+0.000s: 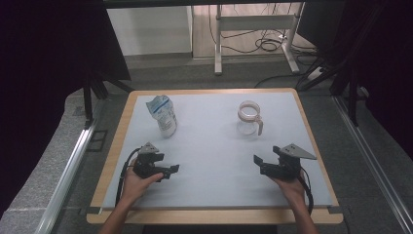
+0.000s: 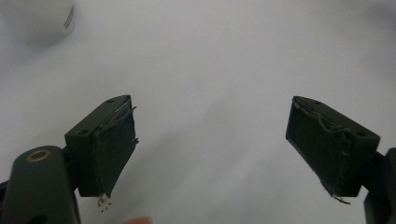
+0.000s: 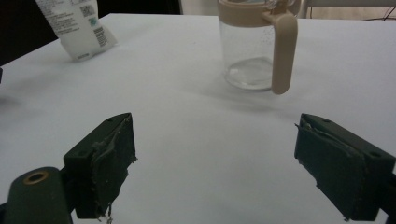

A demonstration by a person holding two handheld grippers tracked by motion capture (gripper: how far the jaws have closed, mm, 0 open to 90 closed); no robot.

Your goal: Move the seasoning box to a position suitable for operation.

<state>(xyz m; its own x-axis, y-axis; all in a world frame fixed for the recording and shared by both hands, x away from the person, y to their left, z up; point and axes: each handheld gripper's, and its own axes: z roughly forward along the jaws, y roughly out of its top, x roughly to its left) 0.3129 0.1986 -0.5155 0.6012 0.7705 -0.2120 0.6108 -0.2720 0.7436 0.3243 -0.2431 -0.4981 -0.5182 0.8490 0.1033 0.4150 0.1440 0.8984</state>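
Note:
A clear glass jug [image 1: 249, 118] with a beige rim and handle stands upright at the back right of the white mat; in the right gripper view the jug [image 3: 254, 44] is ahead, between the jaws' lines. A white plastic pouch [image 1: 163, 115] stands at the back left, and the pouch [image 3: 77, 28] appears at the upper left of the right gripper view. My left gripper [image 1: 174, 168] rests low at the front left, open, with bare mat between its jaws [image 2: 212, 140]. My right gripper [image 1: 257, 160] sits at the front right, open and empty [image 3: 215, 158].
The white mat [image 1: 214, 161] covers a wooden table [image 1: 120, 131] with a bare rim. Beyond the far edge are a metal desk frame [image 1: 253, 29] and floor cables [image 1: 268, 45]. Dark curtains and stands flank both sides.

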